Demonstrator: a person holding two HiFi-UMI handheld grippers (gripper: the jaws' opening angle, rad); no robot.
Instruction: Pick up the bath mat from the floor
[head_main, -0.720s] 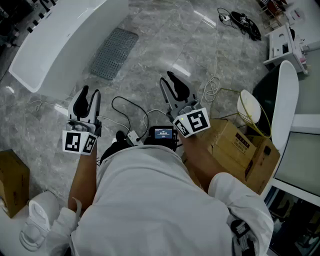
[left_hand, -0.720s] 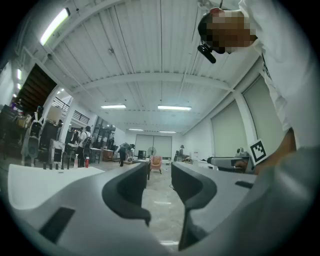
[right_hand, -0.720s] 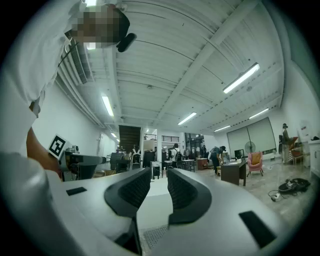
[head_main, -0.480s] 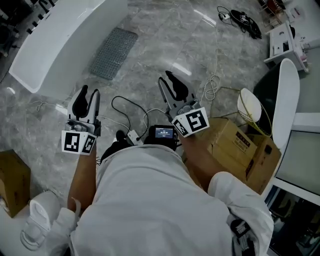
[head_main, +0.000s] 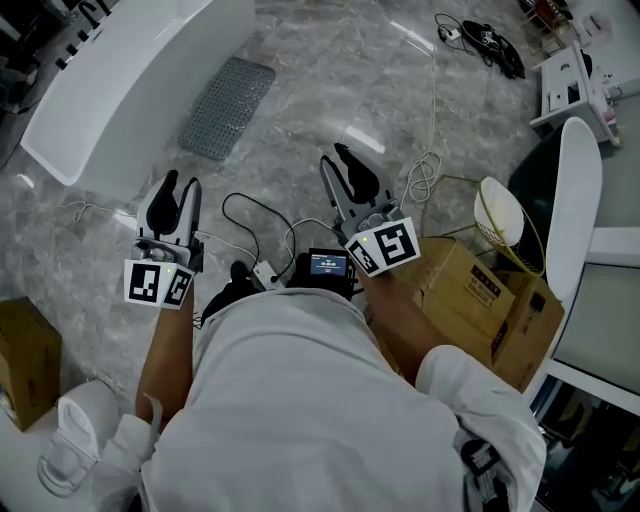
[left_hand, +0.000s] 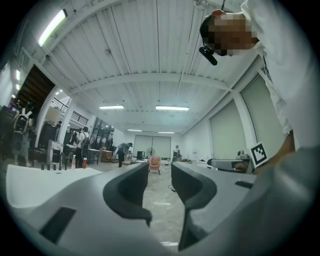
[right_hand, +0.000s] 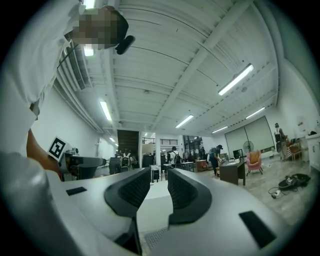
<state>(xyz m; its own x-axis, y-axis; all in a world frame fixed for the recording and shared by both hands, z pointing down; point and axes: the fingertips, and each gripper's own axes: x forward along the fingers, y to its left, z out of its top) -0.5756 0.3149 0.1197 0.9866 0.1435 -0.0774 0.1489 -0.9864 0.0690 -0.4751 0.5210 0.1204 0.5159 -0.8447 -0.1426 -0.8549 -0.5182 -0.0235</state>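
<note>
Lying flat: gry dotted bath mat (head_main: 228, 106)

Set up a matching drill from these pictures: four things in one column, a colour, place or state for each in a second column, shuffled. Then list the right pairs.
Things
1. bath mat
2. bathtub
3. cardboard box
4. left gripper

Descriptions
A. brown, at the right of the head view
B. jaws apart, nothing between them
C. grey with a dotted texture, lying flat
D. white, at the upper left of the head view

Pairs: 1-C, 2-D, 3-A, 4-B
</note>
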